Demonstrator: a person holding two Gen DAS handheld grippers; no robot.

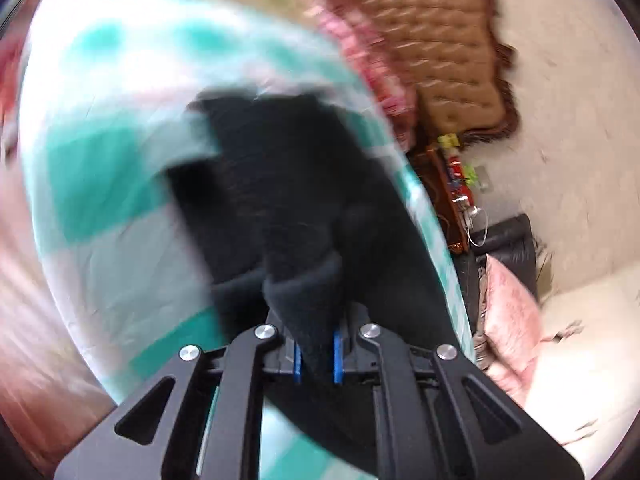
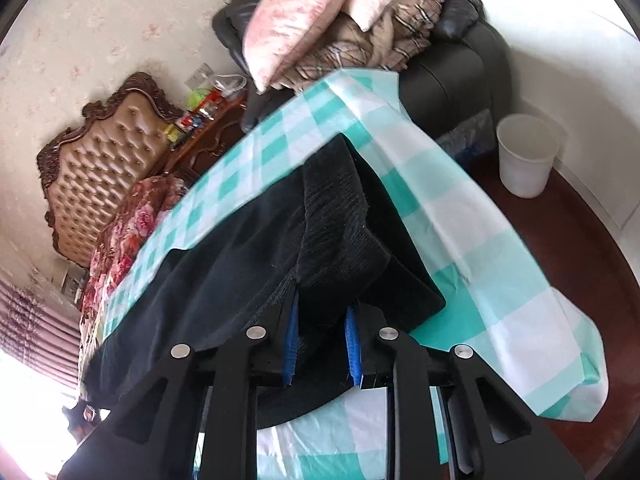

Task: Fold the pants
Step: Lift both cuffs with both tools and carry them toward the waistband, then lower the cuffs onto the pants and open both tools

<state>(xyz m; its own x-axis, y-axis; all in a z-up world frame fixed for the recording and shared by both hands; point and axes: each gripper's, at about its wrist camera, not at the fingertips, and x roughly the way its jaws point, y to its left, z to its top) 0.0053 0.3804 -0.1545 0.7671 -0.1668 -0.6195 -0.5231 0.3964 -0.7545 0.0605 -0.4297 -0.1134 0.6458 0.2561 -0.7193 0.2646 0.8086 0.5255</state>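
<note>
We see black pants [image 1: 288, 184], soft fleecy knit with a ribbed band, spread over a thin teal-and-white checked cloth [image 1: 100, 168] on the table, the left view motion-blurred. Our left gripper [image 1: 316, 354] at 6 o'clock is clenched on a bunched fold of the pants between its blue pads [image 1: 297, 364]. In the right view our right gripper [image 2: 322, 346] at 6 o'clock likewise pinches the ribbed edge between narrowly parted blue pads, with a tufted headboard [image 2: 100, 160] at 9, pink pillows [image 2: 304, 12] at 12, a white bucket [image 2: 526, 156] at 2.
</note>
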